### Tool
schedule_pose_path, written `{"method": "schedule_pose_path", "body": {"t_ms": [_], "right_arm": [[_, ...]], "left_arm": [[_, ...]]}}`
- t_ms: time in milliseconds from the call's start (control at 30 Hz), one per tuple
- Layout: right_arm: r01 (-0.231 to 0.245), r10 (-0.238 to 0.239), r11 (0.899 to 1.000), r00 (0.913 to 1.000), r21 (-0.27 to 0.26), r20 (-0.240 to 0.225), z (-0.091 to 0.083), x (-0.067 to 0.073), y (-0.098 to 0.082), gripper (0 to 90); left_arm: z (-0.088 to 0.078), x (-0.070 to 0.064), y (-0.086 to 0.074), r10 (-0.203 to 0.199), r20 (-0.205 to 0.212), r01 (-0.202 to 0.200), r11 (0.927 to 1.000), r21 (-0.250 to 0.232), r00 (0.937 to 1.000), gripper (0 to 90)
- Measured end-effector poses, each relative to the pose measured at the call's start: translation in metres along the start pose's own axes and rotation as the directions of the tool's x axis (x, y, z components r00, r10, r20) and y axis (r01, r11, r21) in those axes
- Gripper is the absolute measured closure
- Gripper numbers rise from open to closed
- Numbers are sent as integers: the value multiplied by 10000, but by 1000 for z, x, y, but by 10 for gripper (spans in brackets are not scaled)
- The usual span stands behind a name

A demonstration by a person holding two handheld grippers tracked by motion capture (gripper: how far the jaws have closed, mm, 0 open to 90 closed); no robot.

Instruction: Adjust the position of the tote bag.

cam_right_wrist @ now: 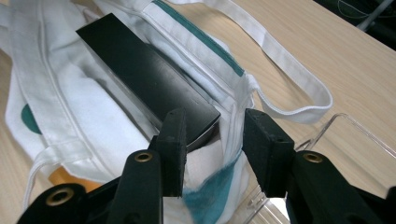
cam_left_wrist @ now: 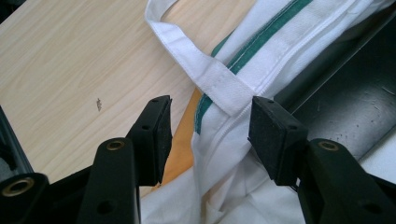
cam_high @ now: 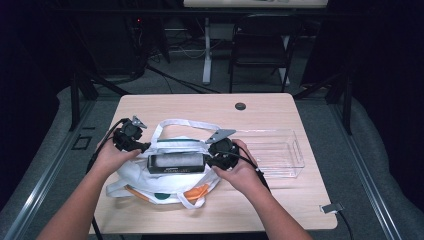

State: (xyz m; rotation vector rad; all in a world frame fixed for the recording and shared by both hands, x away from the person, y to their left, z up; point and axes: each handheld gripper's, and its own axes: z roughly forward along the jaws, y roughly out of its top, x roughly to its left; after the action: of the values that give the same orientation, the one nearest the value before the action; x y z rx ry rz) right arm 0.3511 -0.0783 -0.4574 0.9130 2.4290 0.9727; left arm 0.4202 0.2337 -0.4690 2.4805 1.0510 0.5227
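No text, brand, number or sign can be read anywhere. The black box (cam_high: 176, 163) carries a faint pale line of print along its lower edge in the high view, left of the frame's centre, but it is too small and blurred to make out. The white bag (cam_high: 165, 187) shows green and orange patches without legible lettering.

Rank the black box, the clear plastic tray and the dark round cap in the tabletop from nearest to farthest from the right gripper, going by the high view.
From the right gripper:
1. Black box: just to its left, lying in the white bag's mouth.
2. Clear plastic tray: on its right, a short way off across the table.
3. Dark round cap: set into the tabletop near the far edge, beyond the gripper.
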Motion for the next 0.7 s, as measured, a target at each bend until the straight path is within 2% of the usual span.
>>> {"method": "schedule_pose_path", "body": {"t_ms": [167,300,400,700], "right_arm": [[-24,23,10000,10000,-94,-97,-11,0,-7,588],[-146,146,9999,9997,-19,-192,-16,-2,-15,579],[-56,58,9999,9999,106,-142,-18,-4,-18,567],[8,-6,9995,10000,-323,70,-31,-8,-21,494]], "left_arm": [[-6,-3,1,-10,10,10,9999,-131,10000,518],[-11,-7,2,286,89,-285,9995,-132,9996,509],[-14,-9,4,395,108,-393,9991,-153,9992,500],[-19,-17,7,898,206,-894,9959,-156,9958,467]]}}
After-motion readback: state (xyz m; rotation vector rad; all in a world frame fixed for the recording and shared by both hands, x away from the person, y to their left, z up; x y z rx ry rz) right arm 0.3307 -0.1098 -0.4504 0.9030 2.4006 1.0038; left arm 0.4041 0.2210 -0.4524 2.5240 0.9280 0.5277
